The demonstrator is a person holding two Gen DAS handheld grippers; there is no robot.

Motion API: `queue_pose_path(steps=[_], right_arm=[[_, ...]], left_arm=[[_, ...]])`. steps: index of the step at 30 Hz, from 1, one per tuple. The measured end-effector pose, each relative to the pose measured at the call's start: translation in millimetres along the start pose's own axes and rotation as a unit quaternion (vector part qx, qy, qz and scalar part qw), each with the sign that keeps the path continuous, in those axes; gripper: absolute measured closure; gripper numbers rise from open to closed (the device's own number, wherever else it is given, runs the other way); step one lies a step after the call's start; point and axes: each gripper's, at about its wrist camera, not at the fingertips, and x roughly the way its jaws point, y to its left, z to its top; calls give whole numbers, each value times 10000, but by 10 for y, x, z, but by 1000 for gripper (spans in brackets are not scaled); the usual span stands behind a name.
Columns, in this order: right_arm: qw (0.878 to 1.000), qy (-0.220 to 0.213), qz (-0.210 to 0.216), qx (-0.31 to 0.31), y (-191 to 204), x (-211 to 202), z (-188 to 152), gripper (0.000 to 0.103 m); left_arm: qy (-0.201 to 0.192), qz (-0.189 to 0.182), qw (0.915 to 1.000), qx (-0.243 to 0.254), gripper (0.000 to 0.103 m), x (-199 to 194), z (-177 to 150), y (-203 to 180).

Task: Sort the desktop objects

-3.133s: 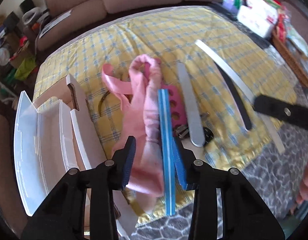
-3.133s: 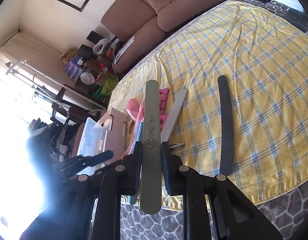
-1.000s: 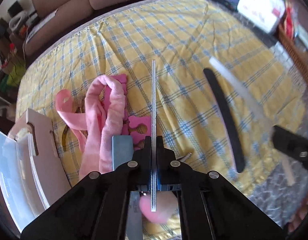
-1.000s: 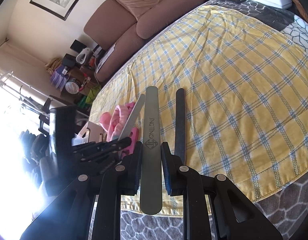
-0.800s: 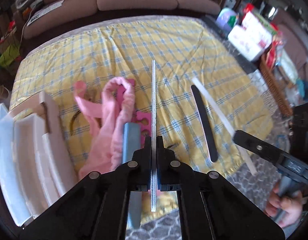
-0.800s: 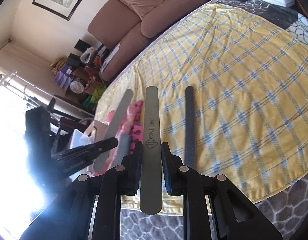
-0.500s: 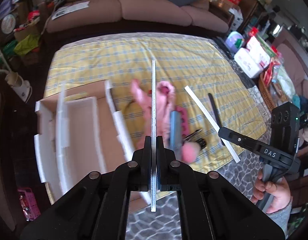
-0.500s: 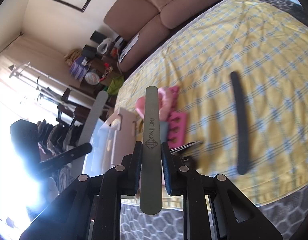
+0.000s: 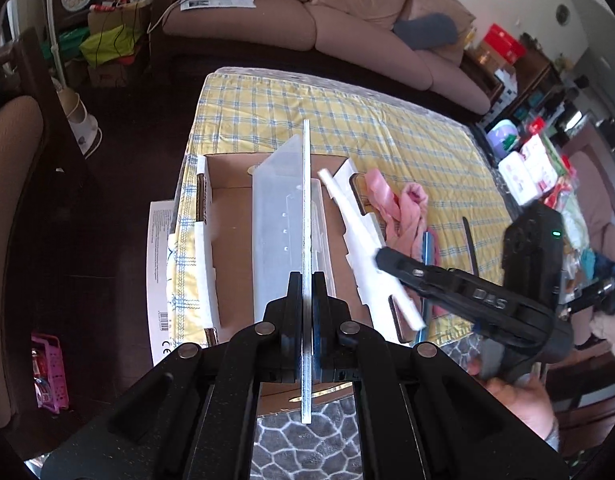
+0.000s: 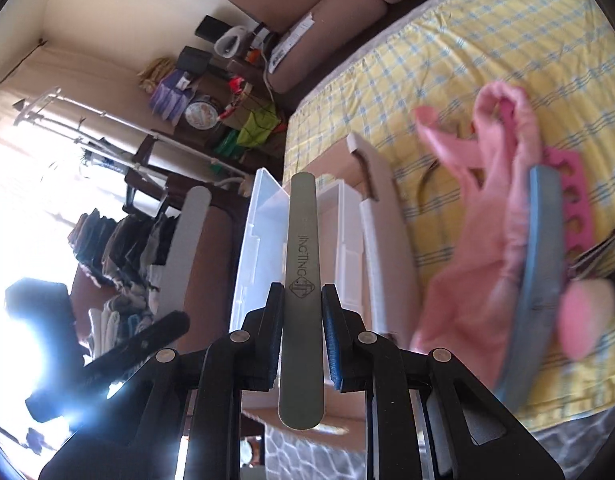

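A: How do the tools look?
B: The left tool (image 9: 307,312) has matte black angular arms, round silver screws and blue pads on its fingers (image 9: 318,320).
A: And the right tool (image 10: 303,340)?
B: It's built the same; its black housing bears white letters "DAS" and a small green light. A grey cuff edges the hand (image 9: 519,404).

Right claw (image 10: 303,336) clamping grey nail file (image 10: 301,280), clear box (image 10: 263,240) apparently beyond

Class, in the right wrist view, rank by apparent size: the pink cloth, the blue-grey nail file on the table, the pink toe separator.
1. pink cloth
2. blue-grey nail file
3. pink toe separator, partly hidden
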Motion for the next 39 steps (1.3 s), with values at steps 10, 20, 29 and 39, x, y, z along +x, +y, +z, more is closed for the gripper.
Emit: queue_pose_path(steps=[10, 20, 29, 39], right_arm=[[9992, 121, -335, 154, 121, 534, -55, 69], [9985, -175, 208, -470, 358, -83, 88, 43], [9960, 41, 844, -288, 394, -183, 109, 43], [9959, 536, 658, -306, 431, 147, 38, 81]], left_arm=[[18, -157, 9999, -63, 99, 41, 3, 61], [93, -541, 9983, -218, 99, 99, -89, -41], [99, -715, 9974, -70, 99, 109, -240, -293], [173, -809, 9965, -91, 98, 226, -304, -377]])
